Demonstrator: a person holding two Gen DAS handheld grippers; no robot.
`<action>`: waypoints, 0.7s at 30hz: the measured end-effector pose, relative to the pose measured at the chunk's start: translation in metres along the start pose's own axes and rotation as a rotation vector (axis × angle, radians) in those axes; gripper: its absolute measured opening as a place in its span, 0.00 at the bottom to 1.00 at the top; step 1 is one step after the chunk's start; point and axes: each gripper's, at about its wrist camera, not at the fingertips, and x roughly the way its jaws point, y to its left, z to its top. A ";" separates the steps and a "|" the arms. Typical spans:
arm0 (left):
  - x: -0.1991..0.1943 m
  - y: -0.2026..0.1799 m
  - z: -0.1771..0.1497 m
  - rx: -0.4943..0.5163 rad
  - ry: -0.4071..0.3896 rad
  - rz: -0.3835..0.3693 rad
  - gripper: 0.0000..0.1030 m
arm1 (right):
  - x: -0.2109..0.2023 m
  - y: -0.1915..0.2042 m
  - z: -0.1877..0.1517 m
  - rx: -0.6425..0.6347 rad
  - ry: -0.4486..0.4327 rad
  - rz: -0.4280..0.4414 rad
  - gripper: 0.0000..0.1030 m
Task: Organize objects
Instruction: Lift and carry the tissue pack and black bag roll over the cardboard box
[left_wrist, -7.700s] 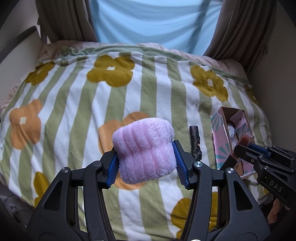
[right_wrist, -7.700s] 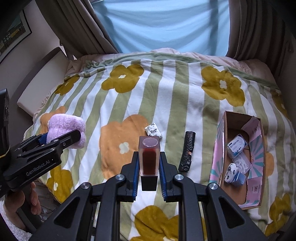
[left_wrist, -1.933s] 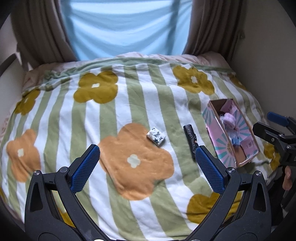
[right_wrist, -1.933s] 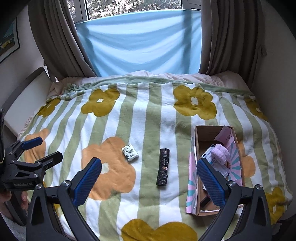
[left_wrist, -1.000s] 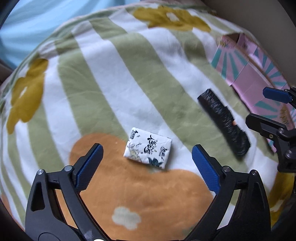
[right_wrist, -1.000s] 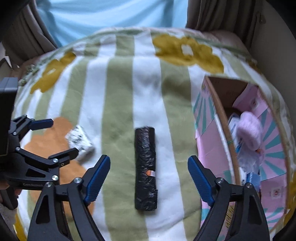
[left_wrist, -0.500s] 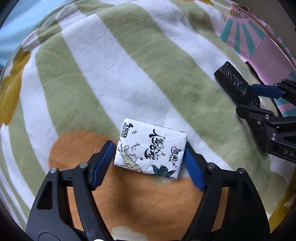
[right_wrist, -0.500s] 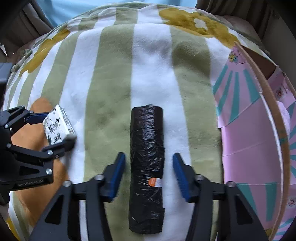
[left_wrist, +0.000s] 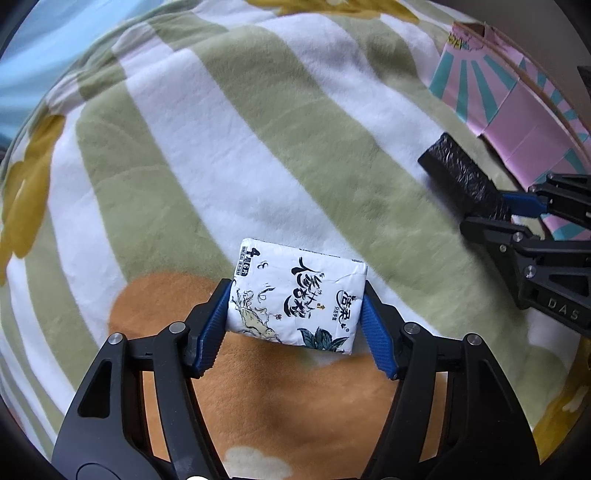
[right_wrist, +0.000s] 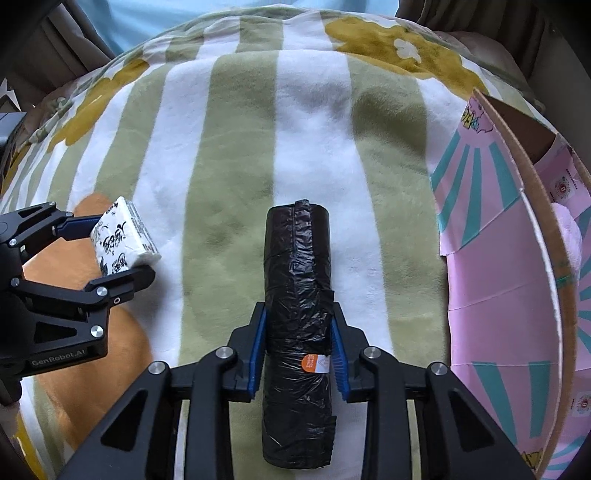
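My left gripper is shut on a white tissue pack with black lettering, low over the striped flower blanket. The pack also shows in the right wrist view, held in the left gripper. My right gripper is shut on a black roll of bin bags that lies lengthwise on the blanket. The roll also shows in the left wrist view, with the right gripper clamped on its near end.
An open pink and teal cardboard box stands on the bed right of the roll, with a pink fluffy item inside. It also shows in the left wrist view. Curtains hang behind the bed.
Both grippers dropped from above the bed onto their objects and closed: the left on the tissue pack, the right on the black roll. Earlier, both had released their earlier items.
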 end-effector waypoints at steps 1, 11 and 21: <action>-0.004 0.000 0.000 -0.004 -0.005 0.000 0.61 | -0.005 0.000 0.001 -0.001 -0.006 0.003 0.28; -0.066 0.004 0.013 -0.064 -0.069 0.023 0.61 | -0.065 0.003 0.017 -0.003 -0.068 0.039 0.28; -0.171 0.017 0.006 -0.228 -0.158 0.078 0.61 | -0.151 0.029 0.036 -0.066 -0.129 0.086 0.28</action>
